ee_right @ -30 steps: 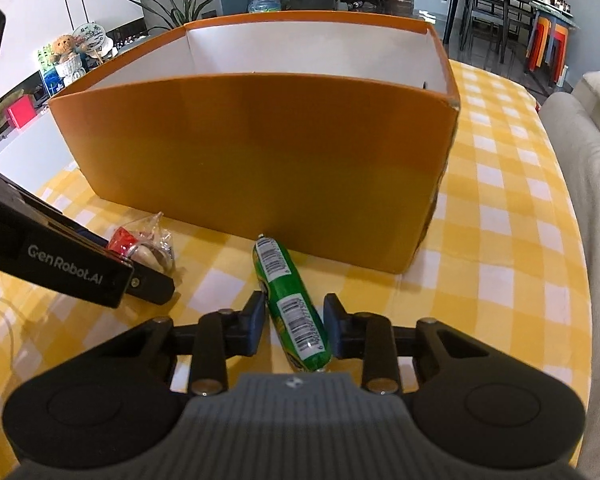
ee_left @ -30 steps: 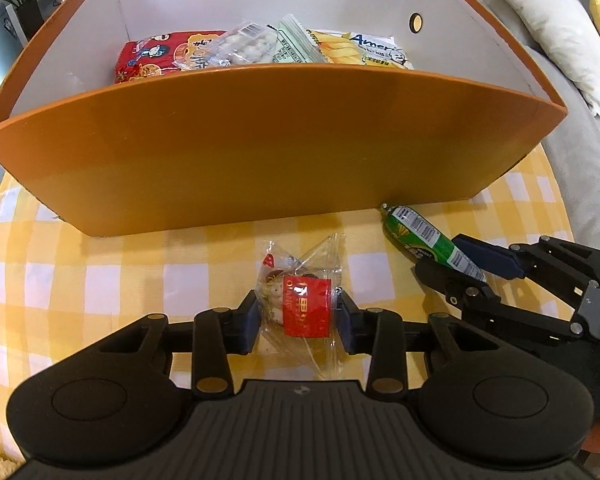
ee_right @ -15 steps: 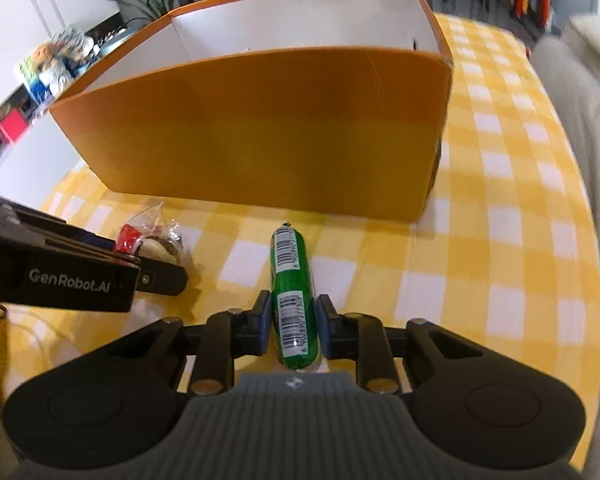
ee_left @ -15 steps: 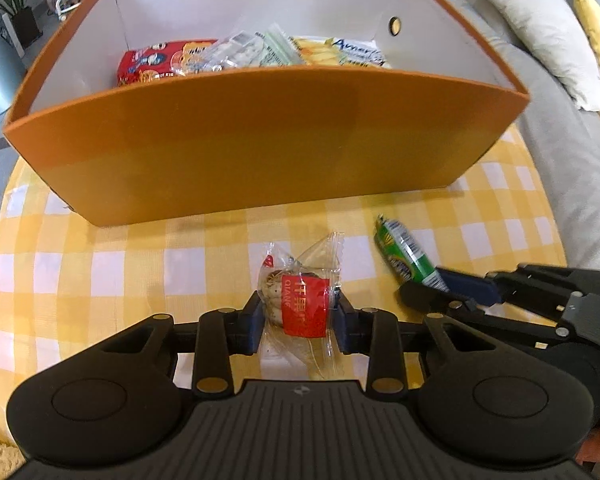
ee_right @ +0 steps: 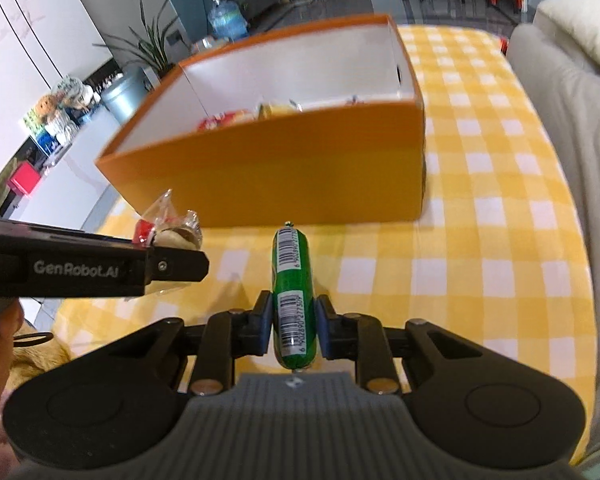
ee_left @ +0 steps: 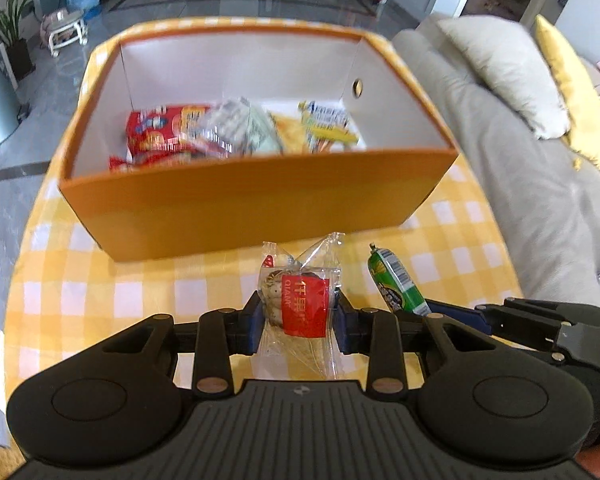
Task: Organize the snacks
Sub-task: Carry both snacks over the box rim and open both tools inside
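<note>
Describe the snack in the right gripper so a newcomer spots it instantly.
Find the big orange box on the yellow checked tablecloth. In front of it, the right gripper holds a green sausage stick: slim, barcoded, unlike the crinkly clear red-labelled packet beside it.

Worktop (ee_left: 100, 292) covered in yellow-and-white checked cloth, rounded at far end. Orange box (ee_left: 260, 196) sat directly on it, toward the far half, open-topped, white inside, round hole in right wall. Cloth bare in front of box and along right side (ee_right: 500, 240). Both snacks seen lifted clear of the cloth, so not on it. Grey sofa just beside worktop's right edge; floor beyond far and left edges. White paper scrap at left edge, contact unclear.
</note>
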